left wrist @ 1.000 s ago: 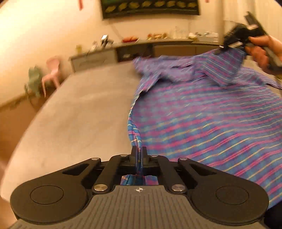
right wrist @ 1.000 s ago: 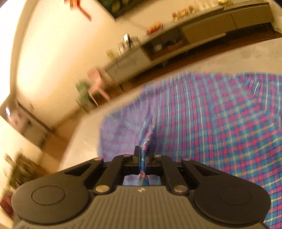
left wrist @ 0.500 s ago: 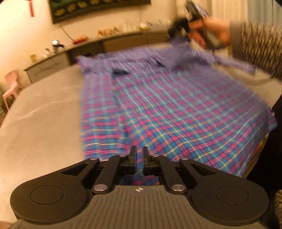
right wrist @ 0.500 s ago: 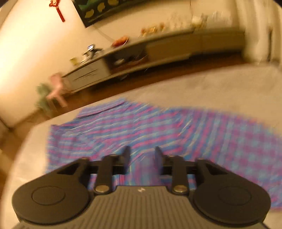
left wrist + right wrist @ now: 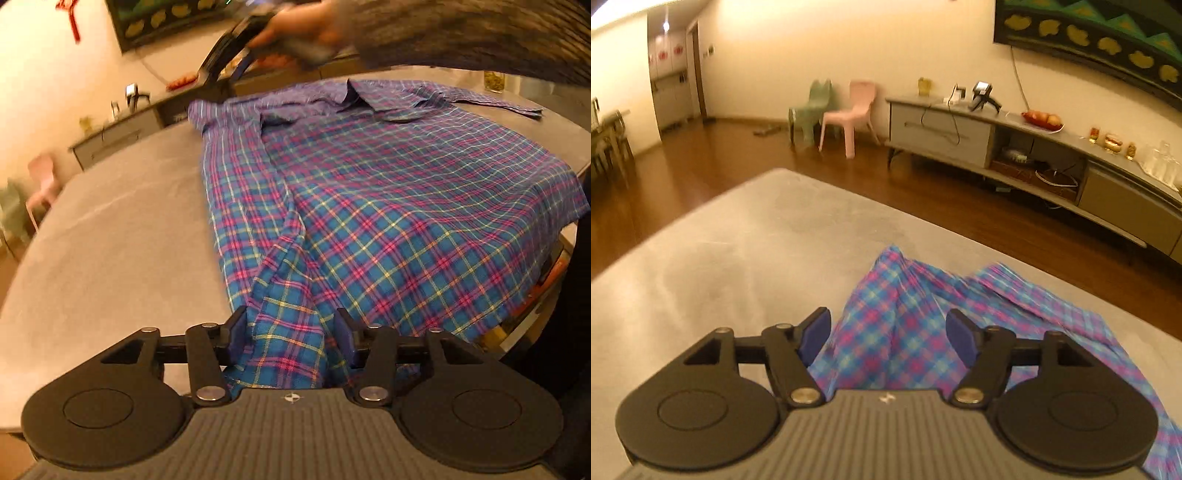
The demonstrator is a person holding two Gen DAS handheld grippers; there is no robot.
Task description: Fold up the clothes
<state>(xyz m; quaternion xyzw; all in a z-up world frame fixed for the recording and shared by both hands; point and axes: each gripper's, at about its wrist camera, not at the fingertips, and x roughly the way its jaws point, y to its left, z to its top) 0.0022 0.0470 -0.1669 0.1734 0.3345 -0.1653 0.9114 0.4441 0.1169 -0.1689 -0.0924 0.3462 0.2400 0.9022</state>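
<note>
A blue, pink and yellow plaid shirt (image 5: 388, 206) lies spread on the grey table (image 5: 122, 236), collar at the far end. My left gripper (image 5: 291, 332) is open, its jaws on either side of a ridge of the shirt's near hem. My right gripper (image 5: 886, 332) is open over the shirt's far left corner (image 5: 897, 295), with cloth between the jaws. In the left wrist view the right gripper (image 5: 225, 70) shows at that far corner, held by a hand.
The table's right edge (image 5: 569, 236) runs close to the shirt. A jar (image 5: 494, 80) stands at the far right of the table. A low sideboard (image 5: 1015, 147) and two small chairs (image 5: 849, 110) stand beyond the table.
Both grippers have let go of the shirt and opened wide. The shirt now lies flat. The right gripper has moved to the shirt's far left corner.
</note>
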